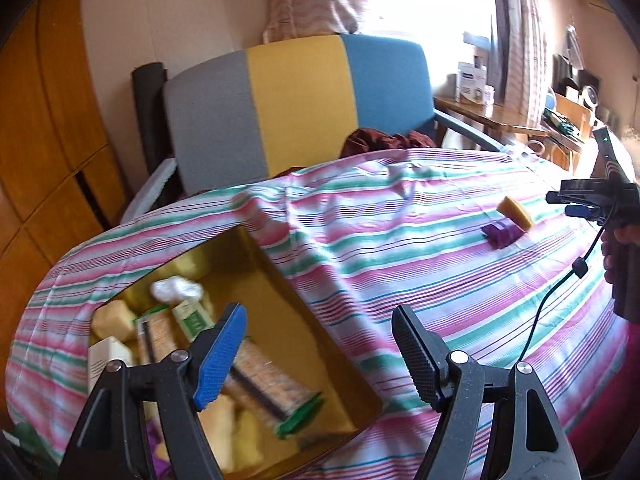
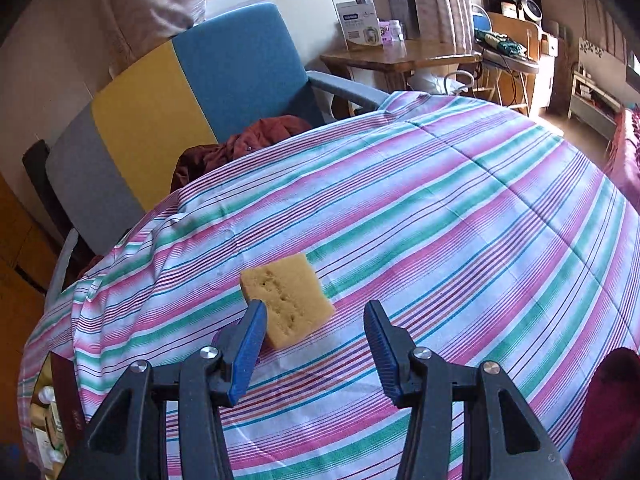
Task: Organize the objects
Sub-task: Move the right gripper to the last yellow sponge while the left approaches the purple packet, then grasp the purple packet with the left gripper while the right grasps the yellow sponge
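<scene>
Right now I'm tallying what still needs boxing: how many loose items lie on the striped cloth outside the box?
2: a yellow sponge just ahead of the open right gripper, and a purple item touching it. Others may be hidden.

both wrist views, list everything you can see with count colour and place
rectangular gold box: one, open, on the left of the striped cloth
items in the box: several, pale yellow blocks, cracker packs, a green and white tube, a white crumpled wrapper
yellow foam sponge: one, lying on the cloth just ahead of the right gripper
purple plastic piece: one, on the cloth beside the sponge
pink, green and white striped cloth: one, covering the surface
grey, yellow and blue chair: one, behind the cloth
dark red garment: one, on the chair seat
wooden side table: one, by the window, holding a white carton
left gripper: open, above the box edge
right gripper: open, sponge not yet between its fingers
</scene>
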Demonstrator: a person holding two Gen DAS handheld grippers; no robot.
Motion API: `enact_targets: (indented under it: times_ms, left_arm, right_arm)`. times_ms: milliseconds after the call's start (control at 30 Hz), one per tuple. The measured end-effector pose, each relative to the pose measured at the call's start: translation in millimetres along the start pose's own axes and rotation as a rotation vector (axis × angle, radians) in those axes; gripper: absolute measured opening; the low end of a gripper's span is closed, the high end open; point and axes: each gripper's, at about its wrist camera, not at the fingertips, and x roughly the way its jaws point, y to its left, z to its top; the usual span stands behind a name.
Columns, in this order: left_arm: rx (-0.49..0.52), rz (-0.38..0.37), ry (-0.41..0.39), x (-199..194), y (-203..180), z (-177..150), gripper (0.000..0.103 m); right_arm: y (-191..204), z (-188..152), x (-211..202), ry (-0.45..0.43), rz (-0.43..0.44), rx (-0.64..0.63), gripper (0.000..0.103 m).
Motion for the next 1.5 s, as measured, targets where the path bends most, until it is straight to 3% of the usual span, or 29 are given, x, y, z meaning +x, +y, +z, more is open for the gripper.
enact_targets:
  times_ms: [433, 633, 867, 1167, 1300, 1367, 1400, 1433, 1500]
  left_arm:
    - [0.111, -0.095, 0.097, 61, -74, 21, 0.076]
    - [0.073, -0.172, 0.2, 104, -93, 32, 0.075]
    - [0.017, -0.28, 0.262, 142, -126, 54, 0.069]
    - [-0.076, -0.478, 0.292, 169, -186, 88, 0.07]
    - [-0.092, -0.474, 0.294, 191, -207, 99, 0.072]
    - [-0.084, -0.455, 0.332, 211, -216, 99, 0.066]
    - [-0.081, -0.451, 0.354, 220, -218, 96, 0.057]
    - [-0.075, -0.454, 0.383, 229, -220, 92, 0.038]
    - [-0.051, -0.463, 0.339, 224, -218, 88, 0.035]
  right_arm:
    - [-24, 2, 5, 0.044, 0.047, 0.145, 0.051]
    - [-29, 3, 3, 0.044, 0.063, 0.175, 0.051]
    - [-34, 4, 4, 0.048, 0.091, 0.211, 0.051]
    - [-39, 4, 7, 0.058, 0.115, 0.245, 0.051]
    - [-39, 4, 8, 0.059, 0.11, 0.242, 0.051]
    - [-39, 3, 9, 0.064, 0.108, 0.244, 0.051]
    - [-39, 4, 10, 0.067, 0.106, 0.243, 0.051]
    - [-39, 4, 11, 0.069, 0.104, 0.241, 0.052]
    - [-40, 3, 12, 0.074, 0.101, 0.238, 0.052]
